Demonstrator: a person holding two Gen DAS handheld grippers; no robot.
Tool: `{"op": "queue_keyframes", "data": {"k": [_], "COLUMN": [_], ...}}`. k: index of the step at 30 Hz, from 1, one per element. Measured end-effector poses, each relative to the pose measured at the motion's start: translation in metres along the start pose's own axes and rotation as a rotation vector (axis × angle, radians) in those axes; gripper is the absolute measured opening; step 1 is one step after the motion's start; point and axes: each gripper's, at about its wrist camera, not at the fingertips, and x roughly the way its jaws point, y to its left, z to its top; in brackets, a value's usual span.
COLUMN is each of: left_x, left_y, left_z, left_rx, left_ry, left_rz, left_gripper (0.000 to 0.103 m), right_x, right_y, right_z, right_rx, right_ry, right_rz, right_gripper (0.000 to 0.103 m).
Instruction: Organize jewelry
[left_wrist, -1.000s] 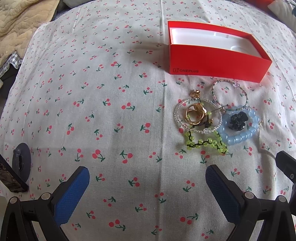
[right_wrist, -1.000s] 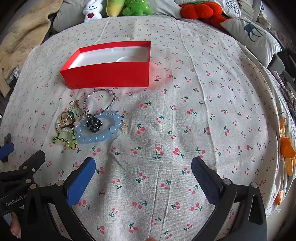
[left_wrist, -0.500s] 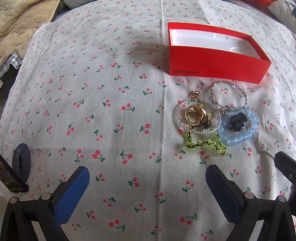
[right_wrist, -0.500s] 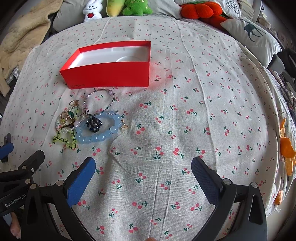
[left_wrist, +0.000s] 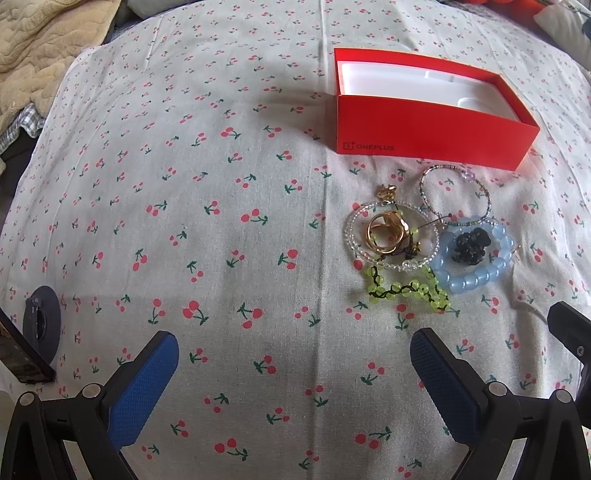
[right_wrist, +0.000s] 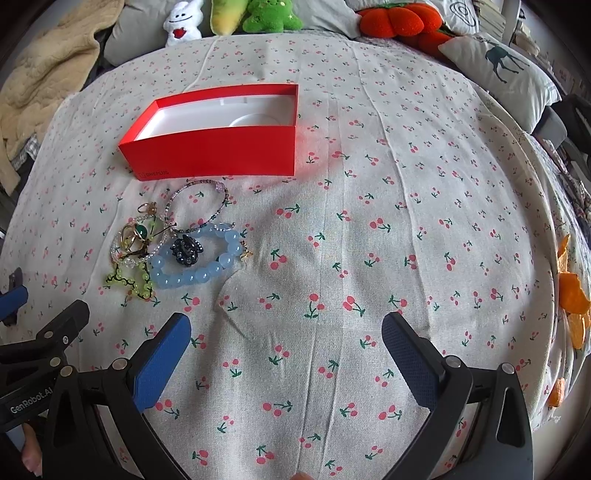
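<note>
A heap of jewelry lies on the cherry-print cloth just in front of an open red box (left_wrist: 432, 131) (right_wrist: 218, 149) with a white inside. It holds a blue bead bracelet (left_wrist: 476, 275) (right_wrist: 192, 275), a black hair claw (left_wrist: 471, 245) (right_wrist: 187, 251), gold rings (left_wrist: 386, 232) (right_wrist: 131, 236), a clear bead bracelet (left_wrist: 354, 236), a green bead strand (left_wrist: 406, 290) (right_wrist: 138, 280) and a thin beaded bracelet (left_wrist: 456, 194) (right_wrist: 197, 205). My left gripper (left_wrist: 293, 387) is open, short of the heap and left of it. My right gripper (right_wrist: 286, 363) is open, nearer than the heap and to its right.
Plush toys (right_wrist: 236, 16) and pillows (right_wrist: 495, 64) line the far edge of the bed. A beige blanket (left_wrist: 40, 48) lies at far left. Orange peel (right_wrist: 572, 295) sits at the right edge, a dark phone with a round holder (left_wrist: 33, 339) at near left.
</note>
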Motion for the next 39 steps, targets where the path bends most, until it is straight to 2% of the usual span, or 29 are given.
{"op": "queue_keyframes", "data": {"k": [18,22,30,36,39], "left_x": [-0.005,-0.007,-0.016,-0.027,-0.022], "left_y": [0.006,0.009,0.019,0.014,0.013], "left_z": [0.002,0.006,0.029,0.052,0.057], "left_rx": [-0.013,0.025,0.025,0.086,0.101], "left_ry": [-0.025,-0.021,0.010,-0.027,-0.038], "left_rz": [-0.025,-0.022,-0.163,-0.154,-0.177], "left_gripper": [0.103,0.103,0.103,0.103,0.103], "right_x": [-0.007,-0.010,-0.022,-0.022,-0.015], "right_y": [0.001,-0.005,-0.023,-0.016,-0.012], "right_z": [0.005,0.008,0.031,0.054,0.062], "right_rx": [-0.010,0.014,0.083,0.041,0.027], "right_ry": [-0.027,-0.033,-0.042,-0.018,-0.016], "right_rz": [-0.016,-0.026,-0.022,0.006,0.039], "right_gripper": [0.103,0.103,0.103,0.103,0.103]}}
